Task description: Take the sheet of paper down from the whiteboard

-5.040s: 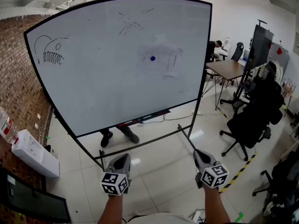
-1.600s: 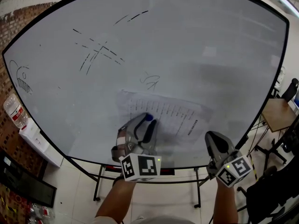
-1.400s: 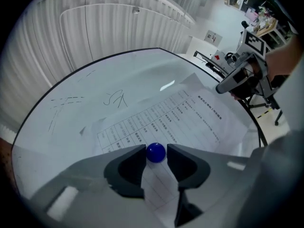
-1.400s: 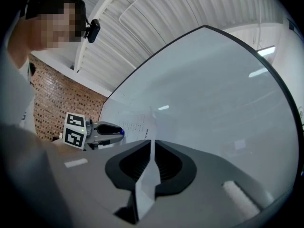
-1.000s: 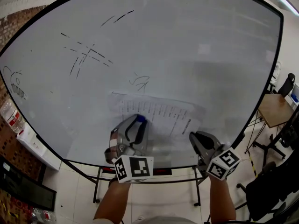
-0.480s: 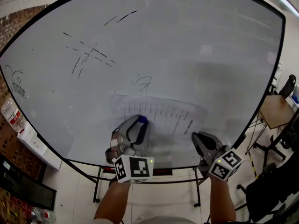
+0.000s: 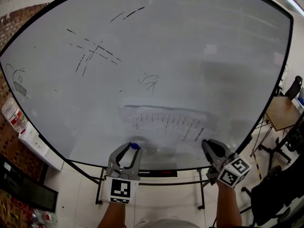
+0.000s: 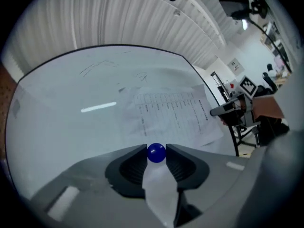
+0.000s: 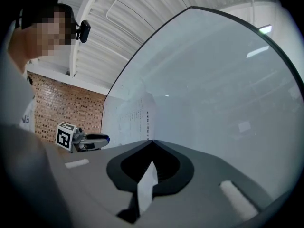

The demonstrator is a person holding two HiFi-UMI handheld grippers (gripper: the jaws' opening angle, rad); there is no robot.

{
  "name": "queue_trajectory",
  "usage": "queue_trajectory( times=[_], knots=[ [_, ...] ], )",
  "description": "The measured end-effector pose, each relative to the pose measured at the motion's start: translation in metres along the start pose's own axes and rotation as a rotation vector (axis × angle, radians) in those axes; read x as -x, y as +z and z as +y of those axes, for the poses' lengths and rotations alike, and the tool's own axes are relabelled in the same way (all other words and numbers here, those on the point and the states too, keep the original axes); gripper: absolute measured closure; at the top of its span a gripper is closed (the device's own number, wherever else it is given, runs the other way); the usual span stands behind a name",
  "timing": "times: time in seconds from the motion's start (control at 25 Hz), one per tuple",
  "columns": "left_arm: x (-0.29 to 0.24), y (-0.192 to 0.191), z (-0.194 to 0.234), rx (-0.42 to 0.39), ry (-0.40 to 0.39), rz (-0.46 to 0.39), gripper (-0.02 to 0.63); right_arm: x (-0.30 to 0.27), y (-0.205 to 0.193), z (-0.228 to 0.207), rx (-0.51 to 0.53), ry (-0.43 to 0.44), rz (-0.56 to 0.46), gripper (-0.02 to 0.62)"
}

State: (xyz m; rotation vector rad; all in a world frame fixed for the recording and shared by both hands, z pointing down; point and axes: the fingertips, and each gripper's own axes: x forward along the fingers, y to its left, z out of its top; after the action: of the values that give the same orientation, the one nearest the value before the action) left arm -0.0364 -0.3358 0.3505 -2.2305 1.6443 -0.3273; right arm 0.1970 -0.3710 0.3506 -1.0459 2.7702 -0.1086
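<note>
A printed sheet of paper (image 7: 166, 122) lies flat on the big whiteboard (image 7: 190, 42), low and right of centre. My left gripper (image 7: 132, 148) is below the sheet's left end, off the board, shut on a small blue ball magnet (image 7: 135, 146). In the left gripper view the magnet (image 8: 156, 153) sits pinched between the jaw tips, with the paper (image 8: 171, 115) beyond. My right gripper (image 7: 207, 144) is shut on the sheet's lower right corner. In the right gripper view its jaws meet at the paper's (image 9: 135, 113) edge.
Marker scribbles (image 7: 92, 53) and a fish sketch (image 7: 18, 82) mark the board. A brick wall (image 7: 5, 127), a white box (image 7: 35, 144) and a dark monitor (image 7: 23, 189) stand at the left. A wooden table (image 7: 281, 112) and office chairs are at the right. The board's stand legs (image 7: 199, 194) are below.
My left gripper has come down and away from the board with the blue magnet, which sat on the sheet before. The right gripper has stayed at the sheet's right corner.
</note>
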Motion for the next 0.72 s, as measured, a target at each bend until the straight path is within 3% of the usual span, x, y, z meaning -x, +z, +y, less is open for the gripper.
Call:
queue_trajectory(
  times=[0.2,0.36,0.72],
  knots=[
    [0.037,-0.057,0.008,0.203,0.023,0.050,0.474,0.017,-0.021,0.004,0.081,-0.042,0.037,0.588],
    [0.059,-0.076,0.017,0.294,0.068,0.036,0.474,0.032,-0.044,0.010,0.095,-0.055,0.057,0.588],
    [0.070,-0.096,-0.002,0.352,0.020,0.053,0.474,0.057,-0.112,0.006,0.070,-0.129,0.163,0.589]
  ],
)
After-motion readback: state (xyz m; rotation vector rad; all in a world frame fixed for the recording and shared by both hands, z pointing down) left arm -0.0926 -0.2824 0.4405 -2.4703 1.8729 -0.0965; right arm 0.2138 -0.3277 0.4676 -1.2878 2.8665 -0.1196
